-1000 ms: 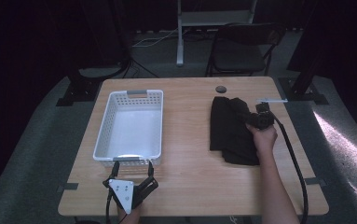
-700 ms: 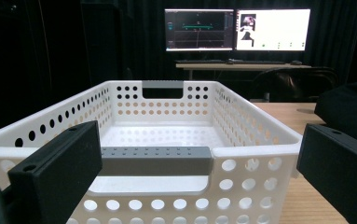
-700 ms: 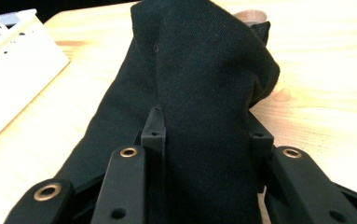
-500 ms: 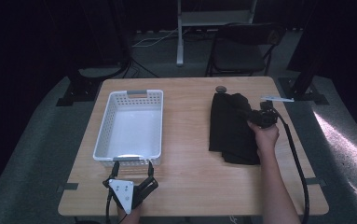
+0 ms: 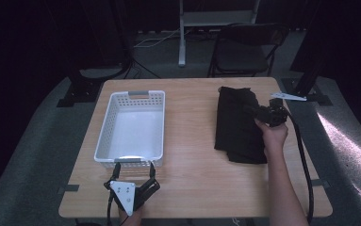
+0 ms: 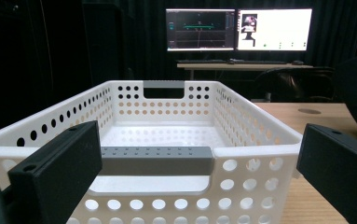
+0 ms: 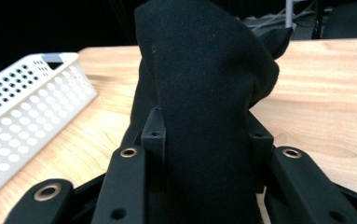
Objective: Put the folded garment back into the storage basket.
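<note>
the right gripper (image 5: 258,113) is clamped on the black cloth (image 5: 237,125), and the right gripper view shows why it reads as a firm hold: a thick fold of fabric stands up between the two jaws, pinched on both sides. the grip is taken at the cloth's 3 o'clock edge, toward its far end, a sensible place to take it, since a lift from there should peel the pile off the table (image 5: 192,183) rather than drag it. most of the cloth lies flat on the wood, on the table's 3 o'clock side, well apart from the basket (image 5: 103,136).

over at 7 o'clock, the left gripper (image 5: 134,178) sits low by the near edge, jaws spread wide with nothing between them. the left gripper view looks straight at the basket's near wall and its grey handle (image 6: 156,160), so it seems parked there to steady or take the basket when needed.

the white basket lies at the table's 9 o'clock side, its bare white floor showing, open top up, long side running away from the person. that looks like the cloth's destination, so the job seems barely begun: the cloth is gripped, not yet carried. one risk ahead is the loose end trailing and catching the basket rim.
</note>
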Motion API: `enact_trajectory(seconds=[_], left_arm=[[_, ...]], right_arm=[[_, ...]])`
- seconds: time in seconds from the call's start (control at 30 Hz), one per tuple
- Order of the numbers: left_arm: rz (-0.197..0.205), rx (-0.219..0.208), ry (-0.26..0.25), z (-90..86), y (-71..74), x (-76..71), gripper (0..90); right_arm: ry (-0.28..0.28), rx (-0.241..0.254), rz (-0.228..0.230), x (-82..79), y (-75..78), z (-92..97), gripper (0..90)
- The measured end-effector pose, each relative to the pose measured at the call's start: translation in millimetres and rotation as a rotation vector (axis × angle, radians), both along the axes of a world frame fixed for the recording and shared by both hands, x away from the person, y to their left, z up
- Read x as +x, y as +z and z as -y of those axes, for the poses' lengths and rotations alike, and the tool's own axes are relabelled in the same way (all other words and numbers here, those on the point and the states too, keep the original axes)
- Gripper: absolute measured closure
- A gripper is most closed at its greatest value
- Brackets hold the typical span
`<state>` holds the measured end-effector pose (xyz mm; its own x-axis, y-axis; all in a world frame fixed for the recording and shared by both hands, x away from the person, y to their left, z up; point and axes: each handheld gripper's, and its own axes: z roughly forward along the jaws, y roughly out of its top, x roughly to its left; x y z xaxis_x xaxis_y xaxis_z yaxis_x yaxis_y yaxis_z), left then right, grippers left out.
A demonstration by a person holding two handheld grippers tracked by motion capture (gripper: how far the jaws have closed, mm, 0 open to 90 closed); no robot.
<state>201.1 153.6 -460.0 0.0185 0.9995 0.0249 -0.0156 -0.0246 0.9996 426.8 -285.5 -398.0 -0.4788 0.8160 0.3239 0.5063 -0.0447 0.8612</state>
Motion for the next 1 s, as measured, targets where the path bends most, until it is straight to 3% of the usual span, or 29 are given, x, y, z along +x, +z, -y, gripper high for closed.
enact_trajectory(seconds=[0.23,0.5,1.0], left_arm=[[0.0,0.0,0.001,0.0,0.0,0.0,0.8],[0.0,0.0,0.0,0.0,0.0,-0.1,0.8],[0.001,-0.001,0.0,0.1,0.0,0.1,0.8]], right_arm=[[0.013,0.017,0.039,-6.3,14.0,-0.1,62.6],[0.025,-0.002,0.075,-9.8,28.9,-6.3,62.5],[0.035,0.036,0.161,-22.0,57.1,-7.3,62.5]])
